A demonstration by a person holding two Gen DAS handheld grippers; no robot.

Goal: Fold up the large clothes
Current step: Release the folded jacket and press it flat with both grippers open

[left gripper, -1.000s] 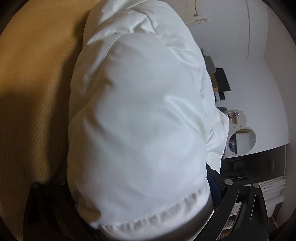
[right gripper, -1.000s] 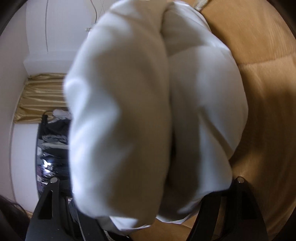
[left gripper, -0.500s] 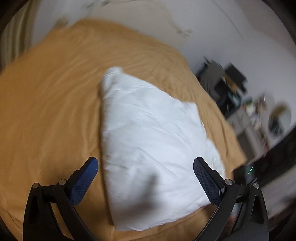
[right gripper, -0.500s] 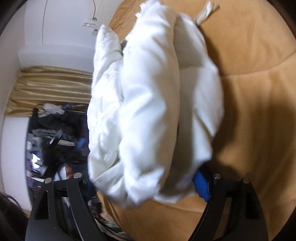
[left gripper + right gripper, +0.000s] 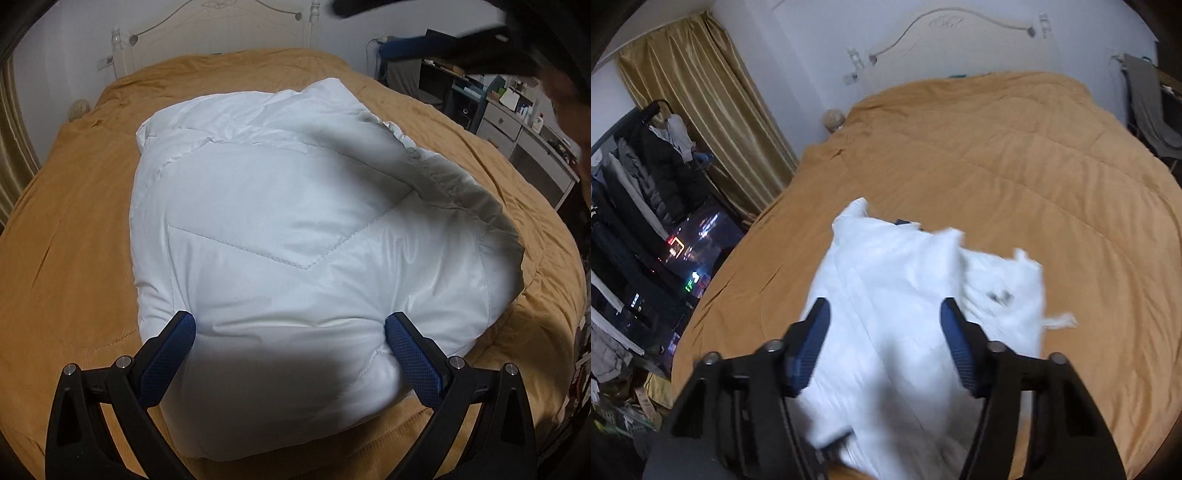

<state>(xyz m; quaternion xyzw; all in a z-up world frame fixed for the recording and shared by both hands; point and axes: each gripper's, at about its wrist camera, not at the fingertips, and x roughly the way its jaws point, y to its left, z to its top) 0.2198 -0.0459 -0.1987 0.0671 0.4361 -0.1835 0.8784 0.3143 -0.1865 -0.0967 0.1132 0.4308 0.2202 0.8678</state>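
Note:
A white padded jacket lies folded into a thick bundle on the mustard bedspread, its elastic hem at the right. My left gripper hangs open just over the bundle's near end, its blue pads standing either side of a bulge. In the right wrist view the jacket is motion-blurred beneath my right gripper. Its jaws are closing, held above the cloth with nothing pinched between them. A dark blurred shape crosses the top right of the left wrist view.
A white headboard stands against the far wall. Gold curtains and a rack of dark clothes line the left side. A desk and drawers stand on the right, beside a chair draped in grey cloth.
A second ago both grippers held the jacket close against the cameras. The jacket now lies on the bed, both grippers have let go, and they have pulled up and back from it.

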